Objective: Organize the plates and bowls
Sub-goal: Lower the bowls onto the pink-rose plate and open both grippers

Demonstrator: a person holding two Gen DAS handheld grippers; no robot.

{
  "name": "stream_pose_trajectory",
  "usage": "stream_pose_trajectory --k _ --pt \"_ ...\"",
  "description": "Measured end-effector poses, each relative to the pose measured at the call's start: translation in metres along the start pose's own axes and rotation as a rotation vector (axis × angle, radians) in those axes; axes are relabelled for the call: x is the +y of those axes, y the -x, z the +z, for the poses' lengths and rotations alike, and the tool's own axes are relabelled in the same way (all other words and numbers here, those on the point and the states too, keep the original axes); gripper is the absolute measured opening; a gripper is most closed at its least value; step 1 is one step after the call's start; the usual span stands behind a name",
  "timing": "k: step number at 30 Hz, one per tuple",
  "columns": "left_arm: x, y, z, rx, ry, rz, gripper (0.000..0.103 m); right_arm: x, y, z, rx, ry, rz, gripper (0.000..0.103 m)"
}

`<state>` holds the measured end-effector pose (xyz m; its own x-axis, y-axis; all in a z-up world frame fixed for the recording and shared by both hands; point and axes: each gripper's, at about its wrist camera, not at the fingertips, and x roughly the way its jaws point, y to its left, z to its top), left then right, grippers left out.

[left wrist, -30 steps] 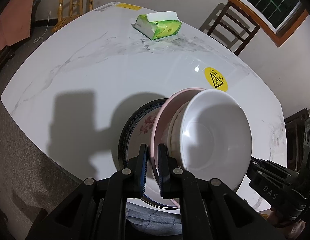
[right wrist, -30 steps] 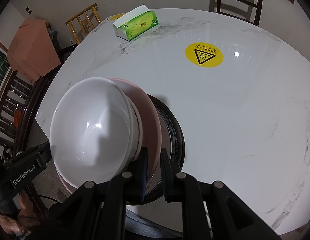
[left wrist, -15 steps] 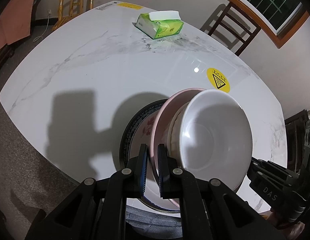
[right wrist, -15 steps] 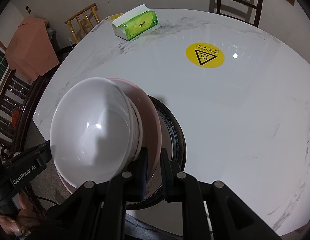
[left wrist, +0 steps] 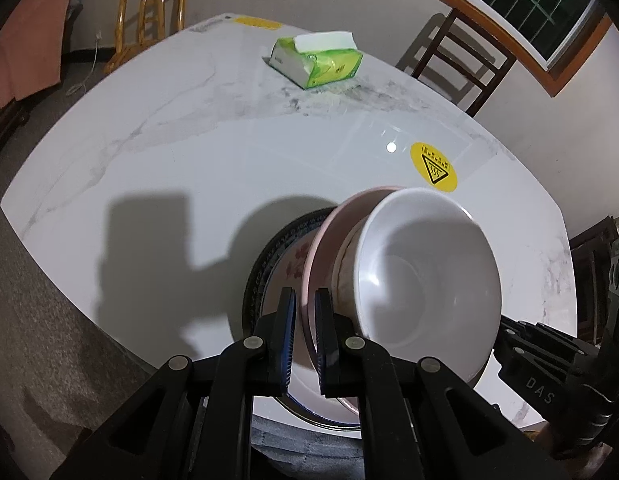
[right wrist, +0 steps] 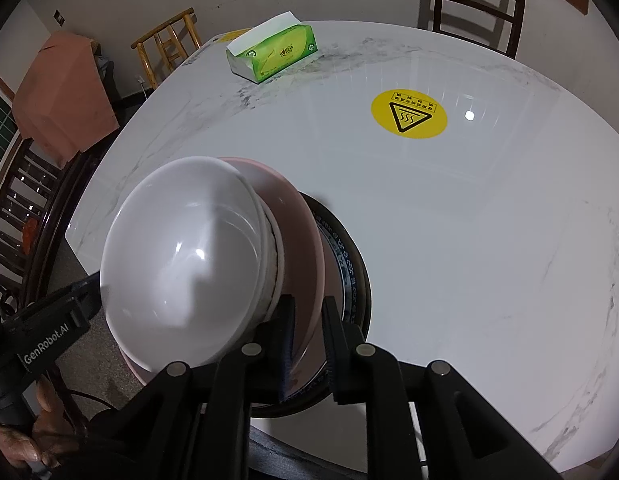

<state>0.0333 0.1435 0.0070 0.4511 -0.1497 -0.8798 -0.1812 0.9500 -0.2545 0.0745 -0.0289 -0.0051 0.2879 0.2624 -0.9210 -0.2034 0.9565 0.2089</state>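
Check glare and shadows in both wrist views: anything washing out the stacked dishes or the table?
Left wrist: hard gripper shadow on the table, small lamp glint beside the yellow sticker; white bowl reads clean. Right wrist: specular spots on the white bowl, sheen on the tabletop around the sticker; fisheye bends the table edges in both.

Stack of dishes is sitting at table [left wrist: 157, 168] edge nearest cams: bowl [left wrist: 425, 292] nesting on a second bowl [left wrist: 347, 256], that on a plate [left wrist: 329, 236], w/ patterned plate [left wrist: 277, 260] at bottom. Left gripper [left wrist: 305, 332] and right gripper [right wrist: 307, 340] are straddling plate rim from opposite sides. Tissue box [left wrist: 315, 62] is lying far across table at 12 o'clock; warning sticker [left wrist: 433, 167] is lying between, at 1 o'clock from stack. Chairs [left wrist: 459, 64] are standing behind table.
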Motion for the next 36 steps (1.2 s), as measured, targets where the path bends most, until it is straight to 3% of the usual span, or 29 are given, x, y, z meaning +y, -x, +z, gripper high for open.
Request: stream_pose_trajectory --k 12,27,36 --pt "0.003 0.013 -0.003 -0.034 -0.008 0.008 0.021 -0.014 0.016 -0.008 -0.047 -0.012 -0.017 0.055" --pt "0.0 0.054 -0.036 -0.14 -0.065 -0.004 0.044 -0.014 0.049 -0.044 -0.166 0.012 -0.02 0.069" --pt "-0.021 0.058 -0.065 -0.169 -0.155 0.025 0.054 -0.004 0.054 -0.066 -0.18 0.041 0.003 0.082"
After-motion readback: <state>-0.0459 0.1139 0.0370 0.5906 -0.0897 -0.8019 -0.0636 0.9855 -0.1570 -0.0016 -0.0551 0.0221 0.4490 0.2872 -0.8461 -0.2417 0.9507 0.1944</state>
